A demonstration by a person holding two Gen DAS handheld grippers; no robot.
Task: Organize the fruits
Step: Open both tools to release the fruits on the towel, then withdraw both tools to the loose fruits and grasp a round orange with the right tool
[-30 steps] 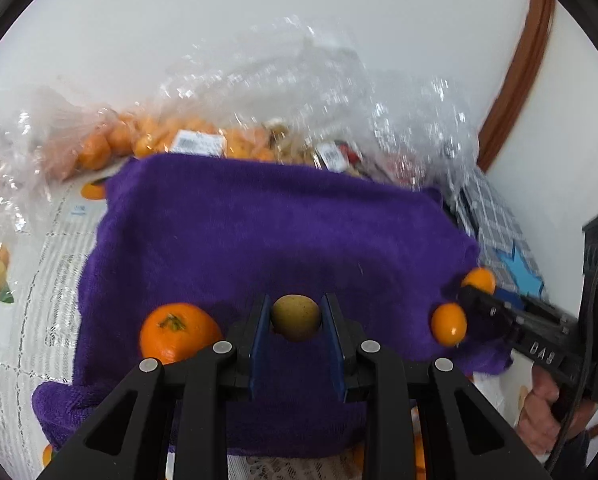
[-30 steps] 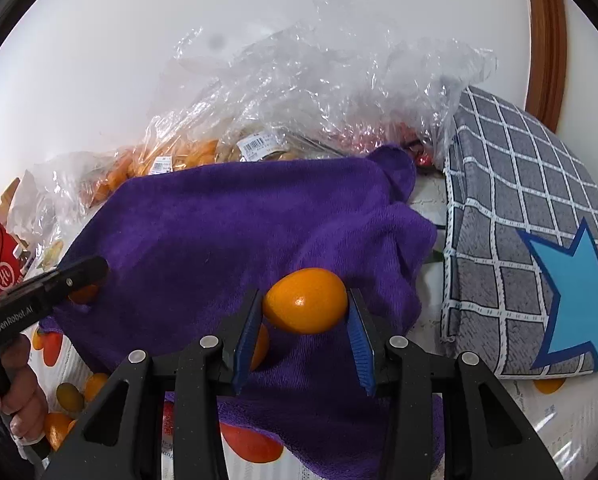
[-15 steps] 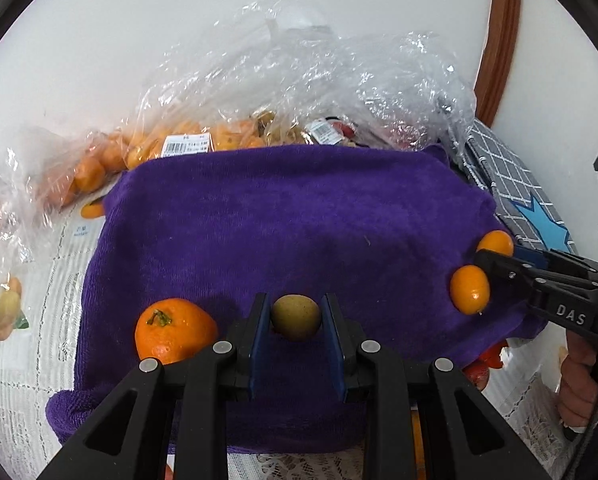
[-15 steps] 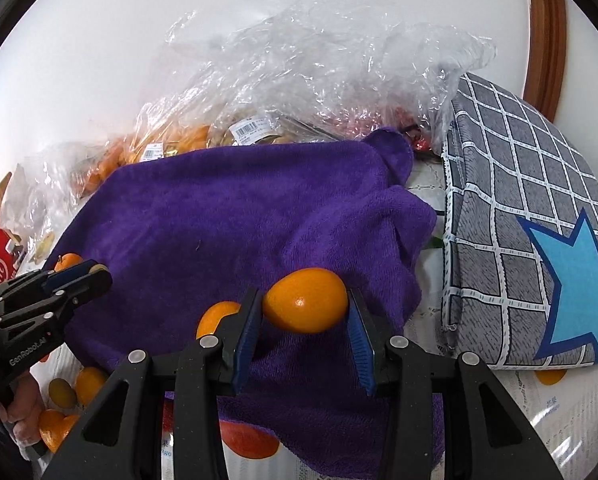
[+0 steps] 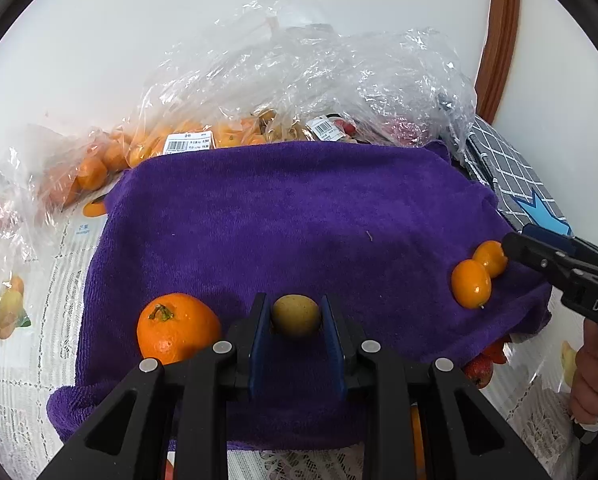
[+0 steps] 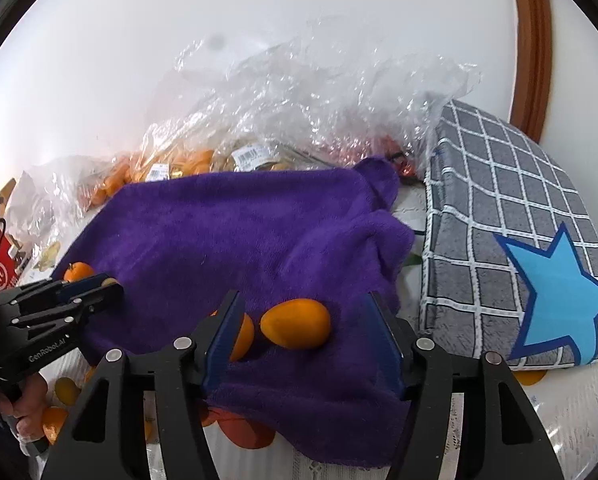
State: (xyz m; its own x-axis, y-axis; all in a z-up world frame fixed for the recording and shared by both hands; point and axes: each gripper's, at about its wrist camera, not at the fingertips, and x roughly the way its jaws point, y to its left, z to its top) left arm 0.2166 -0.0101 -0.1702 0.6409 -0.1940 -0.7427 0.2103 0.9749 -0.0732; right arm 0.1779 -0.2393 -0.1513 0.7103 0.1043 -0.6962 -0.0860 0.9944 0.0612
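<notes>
A purple towel point(image 5: 299, 216) lies spread on the table, also in the right wrist view point(image 6: 235, 240). My left gripper point(image 5: 296, 316) is shut on a small brown-yellow fruit point(image 5: 296, 315) just above the towel's near edge, beside a stemmed orange point(image 5: 177, 327). My right gripper point(image 6: 303, 320) is open around a kumquat point(image 6: 296, 323) that rests on the towel, with a second kumquat point(image 6: 243, 336) beside its left finger. The left wrist view shows both kumquats point(image 5: 471, 283) at the towel's right edge, next to the right gripper.
Clear plastic bags of oranges and other fruit point(image 5: 259, 120) lie behind the towel against the white wall. A grey checked cushion with a blue star point(image 6: 531, 248) sits to the right. Loose fruit point(image 6: 59, 396) lies on the printed tablecloth at the near left.
My right gripper opened and let the kumquat down onto the towel beside the other one. My left gripper kept its hold on the small fruit and shifted slightly over the towel.
</notes>
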